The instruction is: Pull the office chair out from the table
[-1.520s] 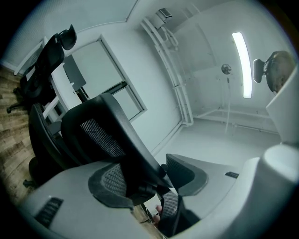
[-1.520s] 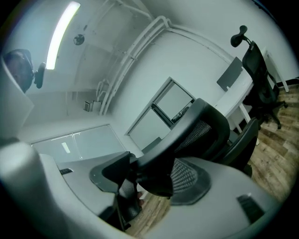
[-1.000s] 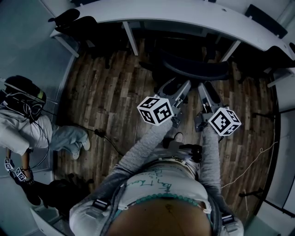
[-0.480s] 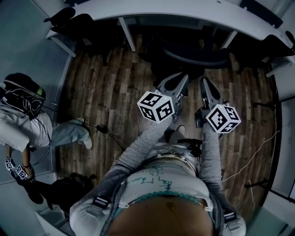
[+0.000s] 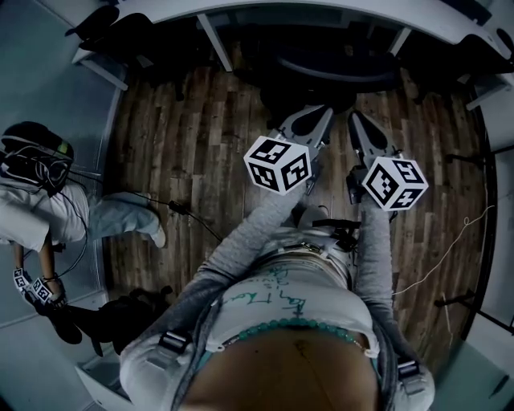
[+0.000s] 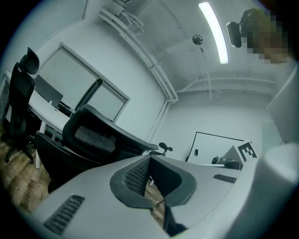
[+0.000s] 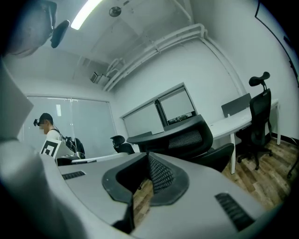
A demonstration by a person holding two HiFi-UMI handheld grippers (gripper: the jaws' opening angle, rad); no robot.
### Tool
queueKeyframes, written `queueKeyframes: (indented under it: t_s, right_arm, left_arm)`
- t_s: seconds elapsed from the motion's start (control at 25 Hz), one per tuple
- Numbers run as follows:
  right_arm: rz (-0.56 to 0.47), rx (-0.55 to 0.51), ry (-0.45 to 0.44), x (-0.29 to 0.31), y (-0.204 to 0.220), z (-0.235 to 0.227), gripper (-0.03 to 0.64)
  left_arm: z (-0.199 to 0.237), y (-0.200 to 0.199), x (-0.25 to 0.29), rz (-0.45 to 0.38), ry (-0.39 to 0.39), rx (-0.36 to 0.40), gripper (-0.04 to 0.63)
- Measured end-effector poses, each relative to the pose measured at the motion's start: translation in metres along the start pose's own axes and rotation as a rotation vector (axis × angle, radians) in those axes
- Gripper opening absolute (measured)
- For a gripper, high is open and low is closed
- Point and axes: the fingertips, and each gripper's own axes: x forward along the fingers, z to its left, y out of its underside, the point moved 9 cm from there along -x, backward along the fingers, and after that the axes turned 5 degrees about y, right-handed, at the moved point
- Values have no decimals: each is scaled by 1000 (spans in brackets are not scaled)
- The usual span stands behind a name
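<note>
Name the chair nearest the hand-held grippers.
The mesh-back chair ahead of the left hand-held gripper and right hand-held gripper; the others stand off to either side.

Black office chair (image 5: 337, 68); white table (image 5: 185, 10); brown wood-plank floor (image 5: 185, 136)

Seen steeply from above, a person's grey-sleeved arms reach forward, each holding a gripper topped by a marker cube. The left gripper (image 5: 315, 112) and right gripper (image 5: 358, 122) lie side by side, their fingers (image 5: 324, 117) pointing at the curved backrest of the dark office chair (image 5: 337, 68), which sits tucked under the white bench (image 5: 450, 20). Whether the fingers meet the backrest cannot be told from here. Wood-plank floor (image 5: 185, 136) spreads around, with a cable (image 5: 193, 221) trailing across it. Well apart at the left is another person (image 5: 36, 205).
</note>
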Motion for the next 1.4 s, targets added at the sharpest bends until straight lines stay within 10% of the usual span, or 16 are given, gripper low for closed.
queueKeyframes:
  t_s: [1.4]
  right_arm:
    - [35, -53, -204, 14, -37, -34, 23]
  left_arm:
    - [-32, -10, 42, -46, -210, 133, 11]
